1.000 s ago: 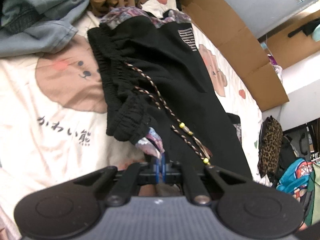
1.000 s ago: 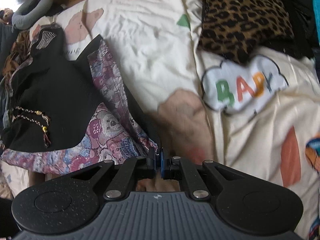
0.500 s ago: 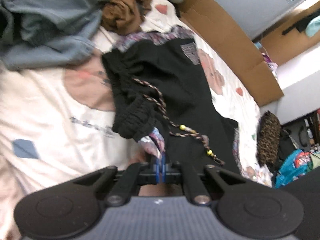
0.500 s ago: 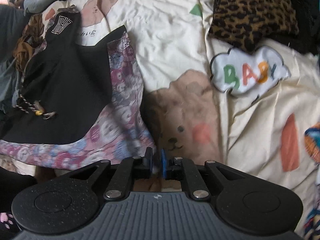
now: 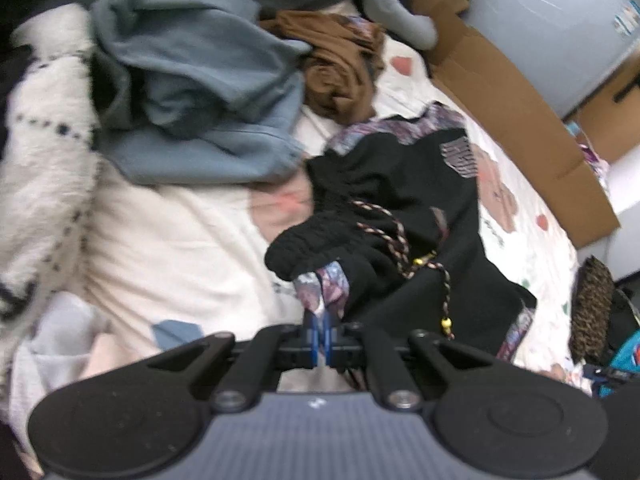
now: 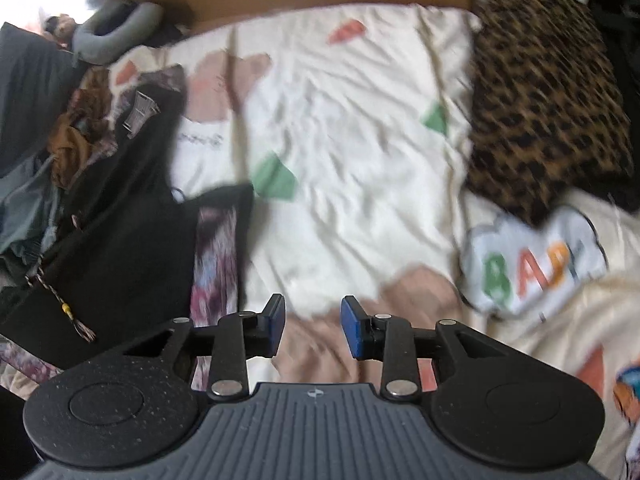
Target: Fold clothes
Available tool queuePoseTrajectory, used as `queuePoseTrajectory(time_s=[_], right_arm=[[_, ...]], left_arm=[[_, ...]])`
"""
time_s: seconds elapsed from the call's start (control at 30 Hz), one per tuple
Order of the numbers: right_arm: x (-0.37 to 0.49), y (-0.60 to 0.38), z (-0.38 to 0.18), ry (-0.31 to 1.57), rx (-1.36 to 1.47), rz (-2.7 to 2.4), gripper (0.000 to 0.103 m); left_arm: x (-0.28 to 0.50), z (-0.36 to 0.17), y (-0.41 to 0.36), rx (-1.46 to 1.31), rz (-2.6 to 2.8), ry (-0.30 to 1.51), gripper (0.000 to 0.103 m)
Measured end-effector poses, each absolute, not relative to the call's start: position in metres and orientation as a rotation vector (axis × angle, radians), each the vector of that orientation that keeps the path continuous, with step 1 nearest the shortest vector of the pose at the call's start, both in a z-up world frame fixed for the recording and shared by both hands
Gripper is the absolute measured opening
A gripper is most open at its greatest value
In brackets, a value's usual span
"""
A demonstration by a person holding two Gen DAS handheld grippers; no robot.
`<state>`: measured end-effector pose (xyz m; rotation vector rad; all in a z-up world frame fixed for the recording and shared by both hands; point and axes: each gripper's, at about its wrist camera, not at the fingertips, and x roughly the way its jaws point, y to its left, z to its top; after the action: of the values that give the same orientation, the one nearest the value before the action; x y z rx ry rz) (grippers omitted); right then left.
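So the left gripper (image 5: 320,334) is clamped tight on a patterned corner of the black shorts (image 5: 404,216), pinching the fabric right by the bunched waistband. The braided drawstring (image 5: 400,240) with yellow beads dangles just beside the pinch. The right gripper (image 6: 313,326) has just been opening, nothing between its blue pads (image 6: 352,326), only bedsheet (image 6: 340,128) under it. The shorts lie to its left, spread on the bed. Further out there's a blue-grey sweatshirt (image 5: 200,92), a brown crumpled garment (image 5: 340,68), a leopard-print cushion (image 6: 548,100) and cardboard (image 5: 516,120) along the bed's edge.
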<state>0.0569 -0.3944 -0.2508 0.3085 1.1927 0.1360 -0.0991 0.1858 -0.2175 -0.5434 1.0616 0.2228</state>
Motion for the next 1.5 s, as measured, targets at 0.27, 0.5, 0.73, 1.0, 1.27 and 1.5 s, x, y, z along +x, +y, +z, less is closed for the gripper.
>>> queuePoseTrajectory(time_s=[0.27, 0.5, 0.73, 1.0, 1.27, 1.5], right_arm=[[0.102, -0.373, -0.247, 1.142, 0.281, 0.198, 0.045], [0.145, -0.358, -0.255, 1.112, 0.278, 0.226, 0.051], [0.183, -0.339, -0.266, 1.094, 0.257, 0.272, 0.057], [0.231, -0.317, -0.268, 1.085, 0.186, 0.368, 0.069], [0.279, -0.284, -0.272, 1.059, 0.149, 0.441, 0.070], [0.318, -0.224, -0.281, 1.066, 0.098, 0.536, 0.071]], left_arm=[[-0.110, -0.221, 0.217, -0.554, 0.329, 1.086, 0.002], [-0.112, -0.237, 0.227, -0.568, 0.363, 1.135, 0.002], [-0.116, -0.252, 0.226, -0.606, 0.375, 1.158, 0.003], [-0.119, -0.264, 0.231, -0.664, 0.396, 1.142, 0.003], [-0.125, -0.277, 0.229, -0.702, 0.418, 1.142, 0.003], [-0.140, -0.301, 0.219, -0.752, 0.452, 1.189, 0.003]])
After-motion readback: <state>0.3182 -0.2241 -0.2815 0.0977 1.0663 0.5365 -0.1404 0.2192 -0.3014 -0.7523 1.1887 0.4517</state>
